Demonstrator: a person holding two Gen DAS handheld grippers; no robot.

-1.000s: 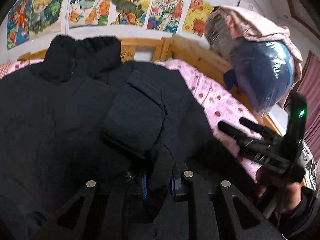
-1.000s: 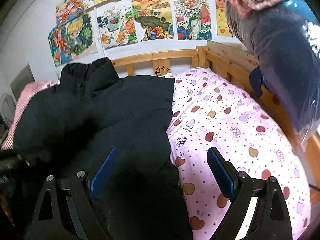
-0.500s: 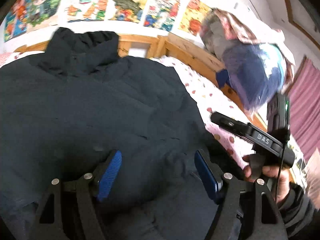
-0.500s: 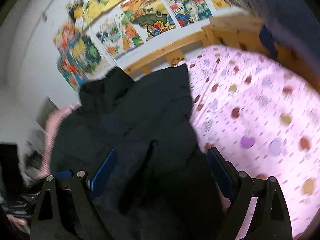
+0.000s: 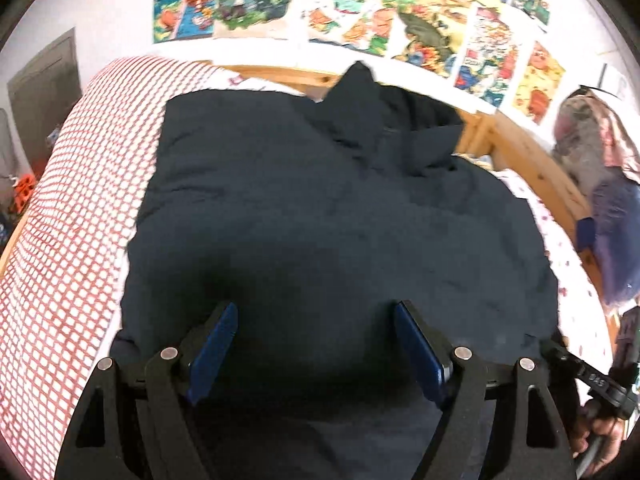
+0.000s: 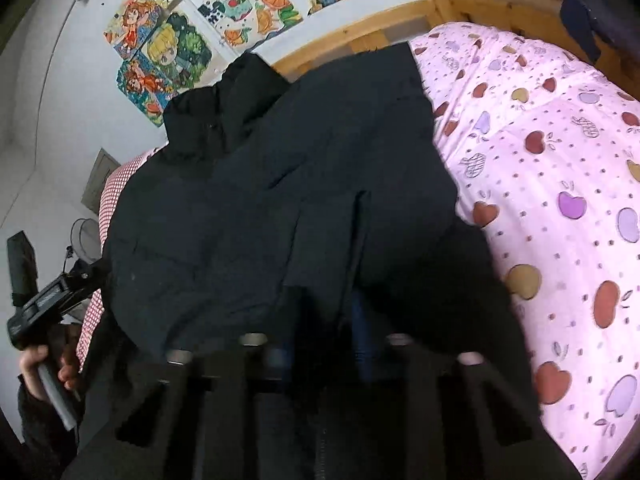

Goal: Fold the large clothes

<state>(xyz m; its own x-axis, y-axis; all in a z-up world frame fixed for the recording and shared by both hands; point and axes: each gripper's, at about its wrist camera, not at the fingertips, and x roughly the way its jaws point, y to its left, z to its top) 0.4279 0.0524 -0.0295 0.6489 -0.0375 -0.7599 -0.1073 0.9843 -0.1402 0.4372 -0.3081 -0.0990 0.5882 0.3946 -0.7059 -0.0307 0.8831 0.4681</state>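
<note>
Folding this big black padded jacket (image 5: 332,216) comes down, as I read it, to handling the side I have pinched right now. It lies spread over the bed, collar toward the wooden headboard (image 5: 280,74), one side on the red-and-white checked blanket (image 5: 68,220) and the other on the pink quilt printed with apples (image 6: 560,184). My left gripper (image 5: 314,342) hangs over the middle of the jacket with its blue-padded fingers (image 5: 212,344) wide apart and nothing between them. My right gripper (image 6: 322,354) looks closed down on a ridge of the dark fabric near the hem, on the side by the pink quilt; the pads are half buried in cloth, so I judge the grip by the fold rising straight out of the jaws. To do this step well, I would carry that pinched edge across toward the jacket's centre line in a low, flat arc, since padded cloth is bulky and tends to spring back or drag the layer beneath it. I would bring the empty left gripper down on the body as a weight, just inside the intended fold line, so the rest stays put. I would let go only once the edge lies flat. The main risk I see is a shallow pinch slipping off the slick shell, or catching two layers and dragging the whole jacket toward the quilt.
</note>
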